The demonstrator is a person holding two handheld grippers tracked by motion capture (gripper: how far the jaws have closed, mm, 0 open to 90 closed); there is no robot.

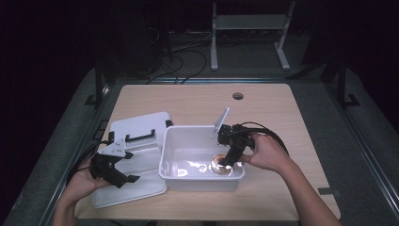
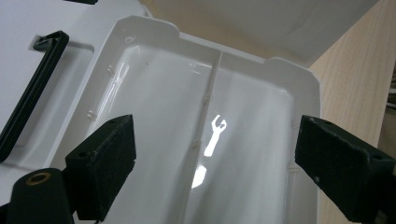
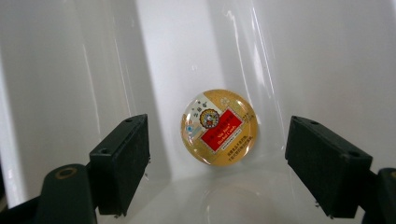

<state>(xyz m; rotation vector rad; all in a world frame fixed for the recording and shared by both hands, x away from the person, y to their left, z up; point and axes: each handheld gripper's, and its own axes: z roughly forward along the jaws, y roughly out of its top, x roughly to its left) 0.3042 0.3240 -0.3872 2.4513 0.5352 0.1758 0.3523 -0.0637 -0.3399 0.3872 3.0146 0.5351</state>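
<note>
Round gold tin (image 3: 218, 127) lies in the white tub (image 1: 175, 141), between the right gripper's (image 3: 217, 163) wide jaws, untouched; that hand tilts steeply downward. Left gripper (image 2: 212, 168) hovers wide over the lid (image 2: 159, 93).

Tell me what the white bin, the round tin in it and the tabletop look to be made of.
White bin: glossy moulded plastic, with bright glare streaks on its walls. Round tin: probably metal or plastic with a shiny printed gold and red label; the look leaves it open. Tabletop: pale matt wood-grain, likely laminate.

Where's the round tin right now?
Inside the white bin, at its near right corner in the high view; the tin lies between the open right gripper jaws, untouched.
</note>
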